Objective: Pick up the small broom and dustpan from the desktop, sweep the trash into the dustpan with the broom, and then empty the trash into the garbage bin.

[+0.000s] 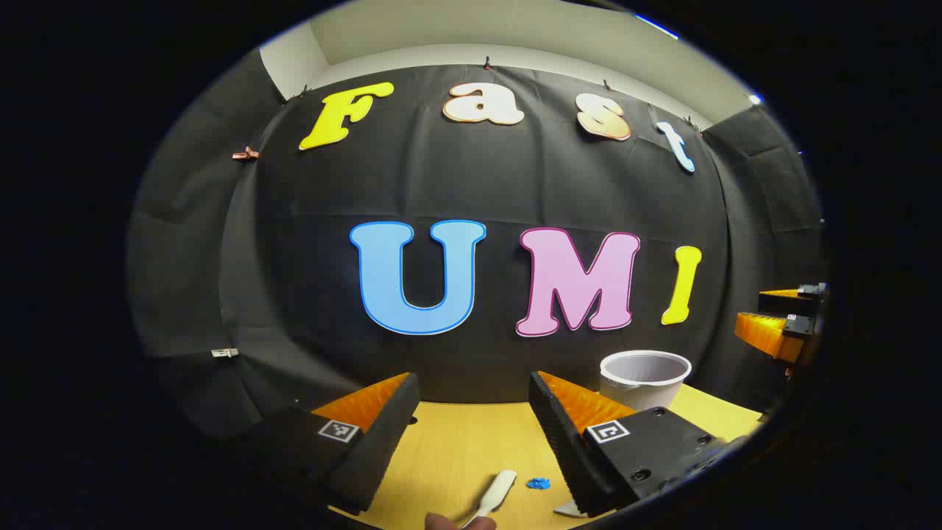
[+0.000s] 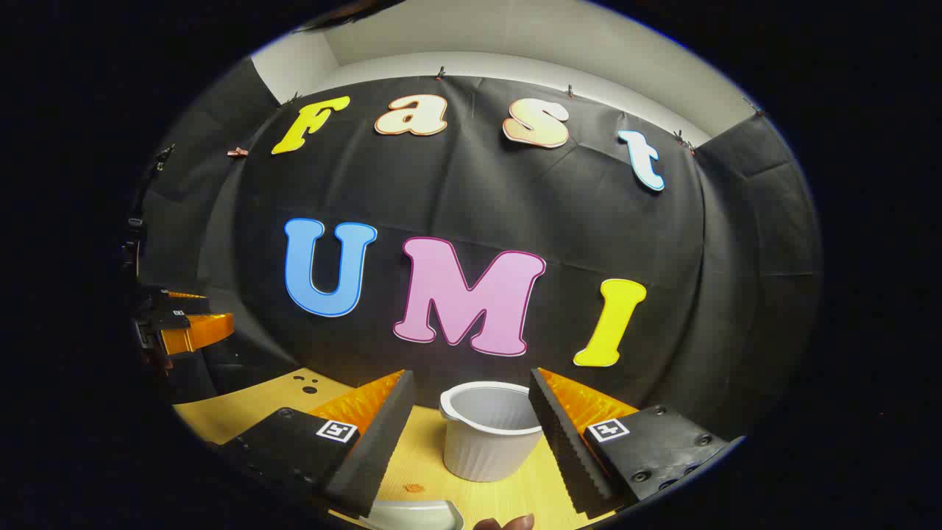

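- Between our left gripper [image 1: 475, 412] fingers, spread wide and holding nothing, lies bare desk [image 1: 456, 449].
- Just below them we see the broom [image 1: 494, 495] handle, with blue trash [image 1: 538, 483] beside it.
- Our right gripper [image 2: 471, 412] is also wide and empty, framing the bin [image 2: 489, 434]; the dustpan [image 2: 412, 514] rim sits beneath.
- We judge both tools light, stiff plastic, best pinched by their handles.
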`<state>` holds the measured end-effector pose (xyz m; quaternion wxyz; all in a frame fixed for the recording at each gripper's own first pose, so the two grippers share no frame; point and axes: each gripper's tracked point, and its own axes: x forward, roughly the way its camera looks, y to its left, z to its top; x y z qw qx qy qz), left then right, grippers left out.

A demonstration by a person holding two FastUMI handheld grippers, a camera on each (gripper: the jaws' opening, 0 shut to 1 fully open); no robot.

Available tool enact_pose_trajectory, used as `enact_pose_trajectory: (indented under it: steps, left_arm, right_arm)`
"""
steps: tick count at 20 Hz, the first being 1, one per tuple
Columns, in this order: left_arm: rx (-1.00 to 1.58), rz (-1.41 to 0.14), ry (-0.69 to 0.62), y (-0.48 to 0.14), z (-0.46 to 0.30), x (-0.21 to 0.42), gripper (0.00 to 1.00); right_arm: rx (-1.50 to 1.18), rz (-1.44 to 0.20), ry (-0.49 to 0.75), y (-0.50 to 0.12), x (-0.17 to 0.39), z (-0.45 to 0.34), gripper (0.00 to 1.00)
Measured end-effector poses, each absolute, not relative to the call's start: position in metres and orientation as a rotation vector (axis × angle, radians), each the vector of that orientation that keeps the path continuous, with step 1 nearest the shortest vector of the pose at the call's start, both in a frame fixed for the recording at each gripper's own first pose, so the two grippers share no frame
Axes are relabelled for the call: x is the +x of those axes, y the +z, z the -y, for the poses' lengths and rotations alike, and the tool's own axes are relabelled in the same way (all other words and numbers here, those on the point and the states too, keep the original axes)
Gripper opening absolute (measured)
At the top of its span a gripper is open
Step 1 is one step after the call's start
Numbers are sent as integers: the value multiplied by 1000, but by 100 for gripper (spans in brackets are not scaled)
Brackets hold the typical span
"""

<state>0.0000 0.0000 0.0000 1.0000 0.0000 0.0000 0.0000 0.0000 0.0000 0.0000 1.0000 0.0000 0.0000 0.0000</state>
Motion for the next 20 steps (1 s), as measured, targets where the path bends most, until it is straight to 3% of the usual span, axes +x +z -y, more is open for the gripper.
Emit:
enact_pose_trajectory:
  steps: [20]
  left_arm:
    - [17, -19, -23, -11, 0, 0, 96]
  right_arm:
    - [-23, -13, 14, -4, -2, -8, 97]
